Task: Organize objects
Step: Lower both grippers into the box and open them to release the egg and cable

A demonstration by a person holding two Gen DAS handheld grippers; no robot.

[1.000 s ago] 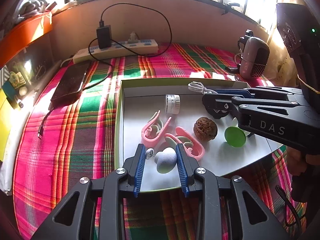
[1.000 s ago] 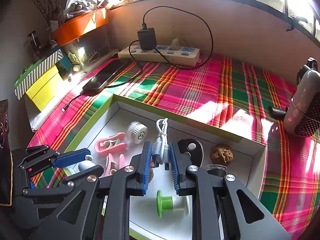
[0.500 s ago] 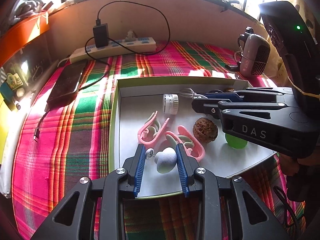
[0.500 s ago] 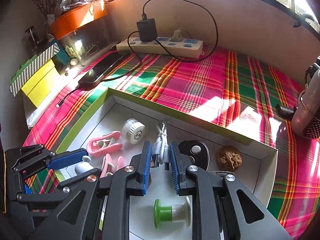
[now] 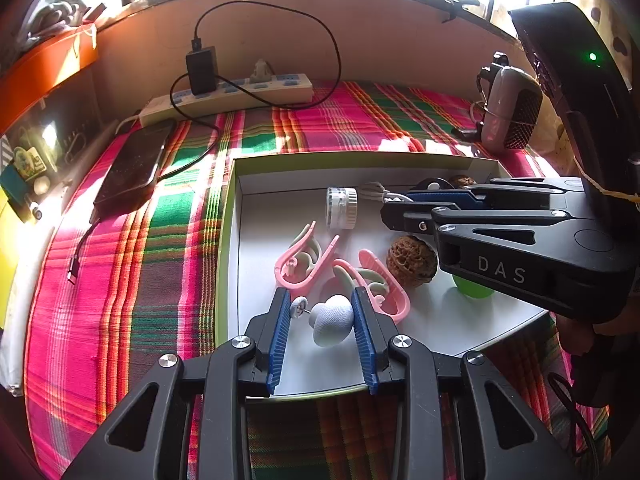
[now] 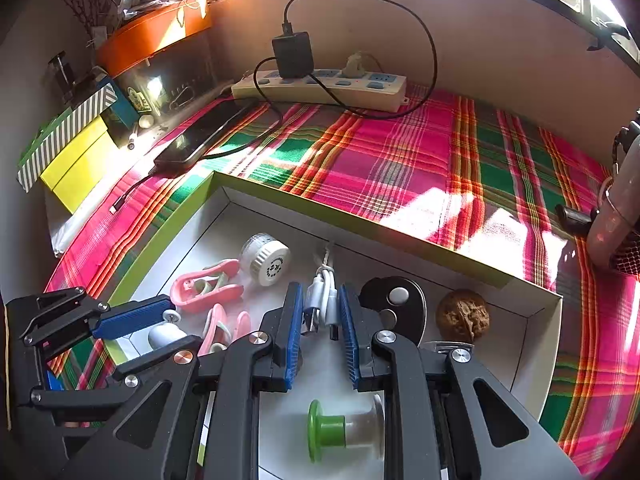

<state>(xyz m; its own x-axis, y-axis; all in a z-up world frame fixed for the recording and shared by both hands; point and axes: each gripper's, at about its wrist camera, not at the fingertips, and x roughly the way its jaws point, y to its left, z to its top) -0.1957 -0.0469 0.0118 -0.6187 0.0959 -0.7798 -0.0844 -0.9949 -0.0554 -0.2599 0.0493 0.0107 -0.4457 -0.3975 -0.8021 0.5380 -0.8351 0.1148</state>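
Note:
A shallow white box with a green rim [image 5: 226, 240] lies on the plaid cloth. My left gripper [image 5: 320, 293] hangs over its near edge, shut on a small white mushroom-shaped knob [image 5: 332, 318] with a pin. My right gripper [image 6: 319, 289] is shut on a bundled white USB cable [image 6: 322, 300] above the middle of the box; in the left wrist view the right gripper [image 5: 394, 210] reaches in from the right. On the box floor lie two pink clips [image 5: 304, 260], a white ribbed cap [image 5: 341, 208], a walnut [image 5: 412, 260], a green-ended spool [image 6: 344, 426] and a black oval disc [image 6: 396, 308].
A power strip [image 6: 320, 86] with a black charger [image 6: 292, 54] runs along the back wall. Its cord leads to a phone [image 5: 132, 168] left of the box. A pinkish handheld fan [image 5: 510, 110] stands at the right. Yellow and striped boxes [image 6: 76, 160] sit at the far left.
The right gripper, still holding the cable, has drifted a little leftward over the box and now hides more of the green spool. The left gripper and its knob have stayed put.

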